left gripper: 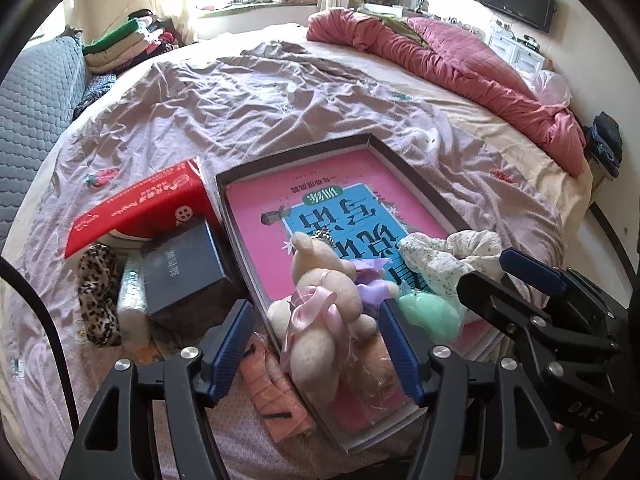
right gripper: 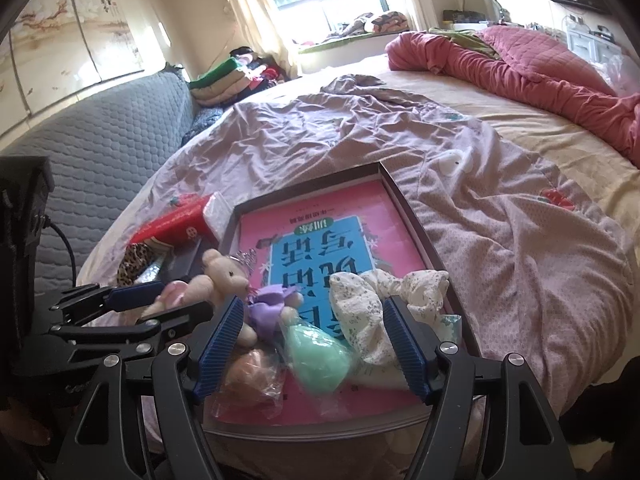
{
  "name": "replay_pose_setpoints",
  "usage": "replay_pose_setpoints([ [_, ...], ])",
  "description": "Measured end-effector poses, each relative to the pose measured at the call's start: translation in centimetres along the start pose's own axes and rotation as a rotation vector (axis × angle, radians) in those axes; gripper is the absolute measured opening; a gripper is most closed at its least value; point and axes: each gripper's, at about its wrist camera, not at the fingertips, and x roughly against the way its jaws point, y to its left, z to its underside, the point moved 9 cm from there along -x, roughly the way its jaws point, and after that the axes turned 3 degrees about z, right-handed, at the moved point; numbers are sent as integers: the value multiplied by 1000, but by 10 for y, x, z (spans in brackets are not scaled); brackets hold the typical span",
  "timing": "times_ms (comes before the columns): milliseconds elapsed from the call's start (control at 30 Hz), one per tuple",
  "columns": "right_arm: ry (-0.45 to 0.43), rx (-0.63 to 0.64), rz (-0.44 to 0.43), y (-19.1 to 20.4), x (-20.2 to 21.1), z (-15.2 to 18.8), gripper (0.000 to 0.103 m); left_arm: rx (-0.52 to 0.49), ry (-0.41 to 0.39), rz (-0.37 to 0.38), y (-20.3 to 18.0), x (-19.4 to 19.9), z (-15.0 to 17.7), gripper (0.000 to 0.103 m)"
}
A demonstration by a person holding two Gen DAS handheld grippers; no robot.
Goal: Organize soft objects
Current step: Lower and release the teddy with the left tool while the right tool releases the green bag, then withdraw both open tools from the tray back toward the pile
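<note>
A shallow dark box (left gripper: 416,176) (right gripper: 404,200) lined with a pink and blue book lies on the bed. In it lie a cream plush bear (left gripper: 320,280) (right gripper: 224,272) with a pink ribbon, a purple plush (left gripper: 372,286) (right gripper: 272,304), a mint green soft piece (left gripper: 432,316) (right gripper: 320,360) and a floral white cloth (left gripper: 448,260) (right gripper: 368,312). My left gripper (left gripper: 316,344) is open around the bear, its fingers apart from it. My right gripper (right gripper: 312,344) is open over the green piece and cloth. It also shows in the left wrist view (left gripper: 520,280).
Left of the box lie a red tissue pack (left gripper: 140,208), a dark small box (left gripper: 188,272), a leopard-print cloth (left gripper: 96,296) and an orange fabric piece (left gripper: 272,396). A wrapped round object (right gripper: 252,376) lies in the box. A red quilt (left gripper: 460,64) lies far right, a grey sofa (left gripper: 32,120) left.
</note>
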Motion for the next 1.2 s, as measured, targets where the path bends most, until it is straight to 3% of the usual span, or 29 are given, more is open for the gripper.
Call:
replay_pose_setpoints([
  [300, -43, 43, 8, 13, 15, -9, 76, 18, -48, -31, 9, 30, -1, 68],
  [1200, -101, 121, 28, 51, 43, -23, 80, 94, -78, -138, 61, 69, 18, 74],
])
